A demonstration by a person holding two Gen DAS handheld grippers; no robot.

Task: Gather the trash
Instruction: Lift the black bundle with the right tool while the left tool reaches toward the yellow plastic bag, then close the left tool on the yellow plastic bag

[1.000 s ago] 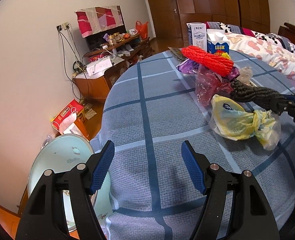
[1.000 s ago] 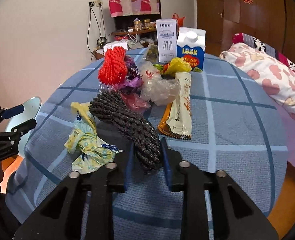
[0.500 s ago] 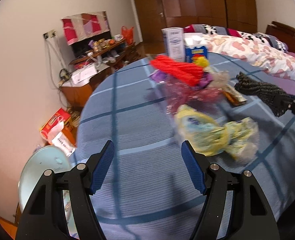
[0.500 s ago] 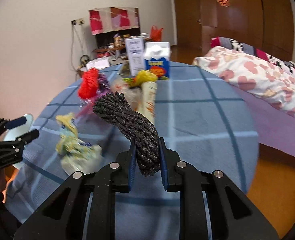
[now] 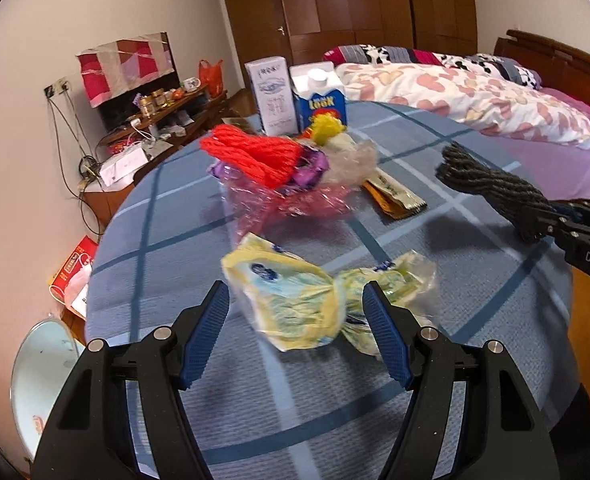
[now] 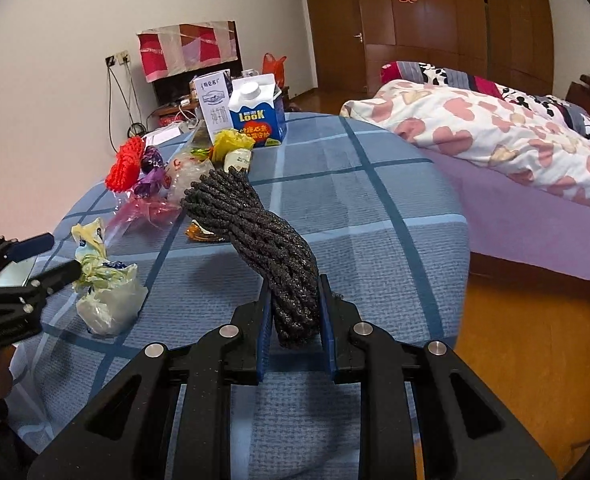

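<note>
Nearest us, our left gripper (image 5: 295,336) has its jaws spread, one to each side of the crumpled yellow plastic bag (image 5: 315,300), which lies on the blue checked counter (image 5: 167,216); we cannot tell whether either pad touches it. Our right gripper (image 6: 295,312) pinches a black twisted rope bundle (image 6: 255,224), raised clear of the cloth. Farther off, near the left, sit a red rope bundle (image 5: 251,152), purple foil and clear pink wrap (image 5: 287,204), with a gold snack wrapper (image 5: 395,196) just right of them. Farthest stand a white carton (image 6: 215,108) and a blue milk carton (image 6: 257,112).
</note>
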